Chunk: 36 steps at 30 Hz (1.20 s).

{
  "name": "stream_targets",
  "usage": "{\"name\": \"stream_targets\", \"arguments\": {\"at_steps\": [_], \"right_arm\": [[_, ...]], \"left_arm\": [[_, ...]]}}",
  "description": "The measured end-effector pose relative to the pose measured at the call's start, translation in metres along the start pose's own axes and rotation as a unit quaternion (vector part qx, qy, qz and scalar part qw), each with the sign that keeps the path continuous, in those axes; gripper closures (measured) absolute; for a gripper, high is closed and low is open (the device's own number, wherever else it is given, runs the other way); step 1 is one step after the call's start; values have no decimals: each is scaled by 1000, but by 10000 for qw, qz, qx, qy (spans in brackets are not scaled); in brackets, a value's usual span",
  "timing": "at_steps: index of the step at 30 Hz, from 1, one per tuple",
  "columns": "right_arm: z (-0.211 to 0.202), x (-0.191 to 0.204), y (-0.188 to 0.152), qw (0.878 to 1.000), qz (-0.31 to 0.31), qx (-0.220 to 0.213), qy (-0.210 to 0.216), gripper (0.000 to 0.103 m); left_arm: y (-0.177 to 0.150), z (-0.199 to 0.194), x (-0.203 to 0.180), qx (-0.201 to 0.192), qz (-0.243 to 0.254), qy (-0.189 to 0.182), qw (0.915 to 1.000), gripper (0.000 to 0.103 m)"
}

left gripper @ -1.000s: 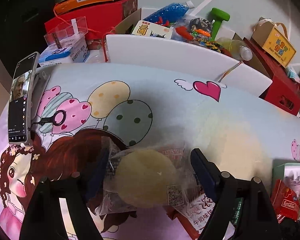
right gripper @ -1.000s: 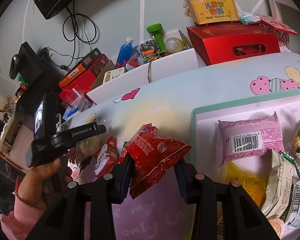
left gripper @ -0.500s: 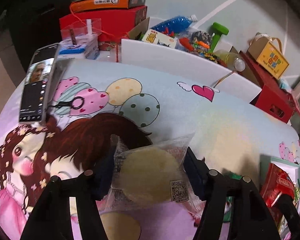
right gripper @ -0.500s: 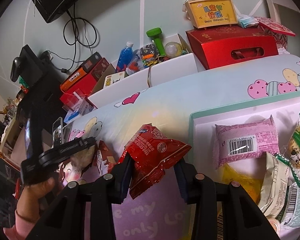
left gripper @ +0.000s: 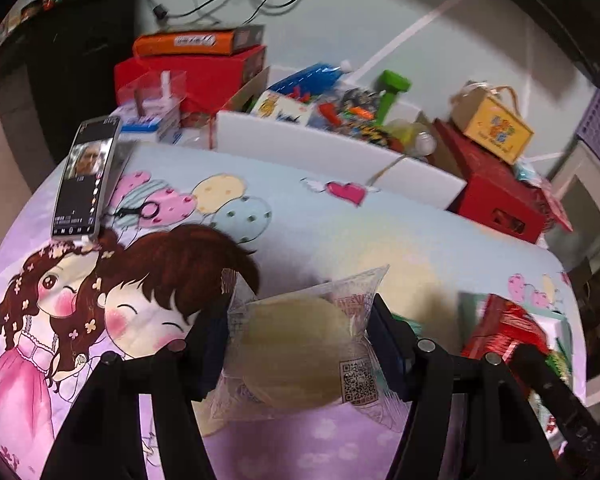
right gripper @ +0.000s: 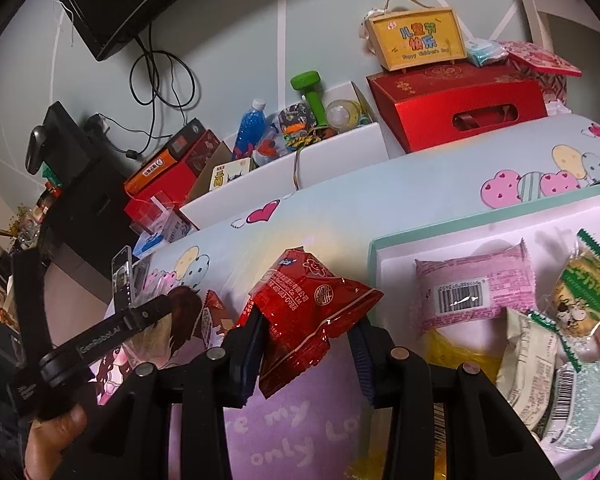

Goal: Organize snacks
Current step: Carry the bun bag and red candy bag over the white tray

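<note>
A clear packet with a round pale pastry (left gripper: 296, 344) hangs above the cartoon tablecloth, and my left gripper (left gripper: 298, 332) is shut on it, pads pressing both sides. My right gripper (right gripper: 308, 332) is shut on a red foil snack packet (right gripper: 312, 300), held above the cloth just left of the teal-rimmed white tray (right gripper: 480, 220). Inside the tray lie a pink packet (right gripper: 472, 292), a green-trimmed packet (right gripper: 584, 300) and several others. From the right wrist view, the left gripper's body (right gripper: 112, 328) shows at the far left, gripped by a hand (right gripper: 52, 432).
A phone (left gripper: 86, 180) lies at the table's left edge. A white box of toys (left gripper: 320, 148) and red gift boxes (left gripper: 496, 196) line the back. A small red packet (right gripper: 212, 316) rests on the cloth between the grippers.
My left gripper's jaws closed in on the pastry packet and lifted it off the cloth, moving up and away from the phone. The right gripper kept its hold and barely rose.
</note>
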State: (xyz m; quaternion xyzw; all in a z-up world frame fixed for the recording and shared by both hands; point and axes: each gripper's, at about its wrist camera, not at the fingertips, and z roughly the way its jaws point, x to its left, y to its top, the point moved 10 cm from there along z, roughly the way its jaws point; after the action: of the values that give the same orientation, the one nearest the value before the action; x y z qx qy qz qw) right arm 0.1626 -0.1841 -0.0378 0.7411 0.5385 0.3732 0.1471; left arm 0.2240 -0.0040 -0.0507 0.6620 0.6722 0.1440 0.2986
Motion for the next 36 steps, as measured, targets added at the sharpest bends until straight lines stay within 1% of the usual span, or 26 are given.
{"name": "stream_targets", "arguments": {"at_steps": [5,9,14,18,21,23,25,30,33,36], "right_arm": [[-14,-7,3,10000,10,-67,-13,60],[-32,-26,10,9997,125,-197,-121,60],[-68,-83,20,9964,463,-457,-544,60],[-90,-130,21,9910,762,-605,-917,60],[-101,-159,22,9867,965,-686,-1113,60],[-107,-177,25,9829,1128,-793,-1224,60],[-113,-195,29,9789,1280,-930,-1289,60],[-113,-228,28,9699,1601,-1105,-1463,60],[-106,-239,29,9673,1733,-1110,-1485,60],[-102,-244,26,9654,1725,-1090,-1625,60]], "left_arm": [[1,-21,-28,-159,216,-148,9995,37],[-5,-29,-56,-193,397,-347,9984,37],[-14,-41,-106,-248,863,-662,9938,37],[-30,-45,-158,-227,1377,-1045,9847,37],[-48,-40,-194,-64,1733,-1307,9761,37],[-57,-35,-217,-42,1985,-1453,9693,37],[-63,-25,-232,40,2125,-1460,9662,37],[-72,1,-251,312,2249,-1457,9629,36],[-73,13,-258,407,2272,-1454,9621,36],[-76,20,-265,492,2291,-1494,9606,35]]}}
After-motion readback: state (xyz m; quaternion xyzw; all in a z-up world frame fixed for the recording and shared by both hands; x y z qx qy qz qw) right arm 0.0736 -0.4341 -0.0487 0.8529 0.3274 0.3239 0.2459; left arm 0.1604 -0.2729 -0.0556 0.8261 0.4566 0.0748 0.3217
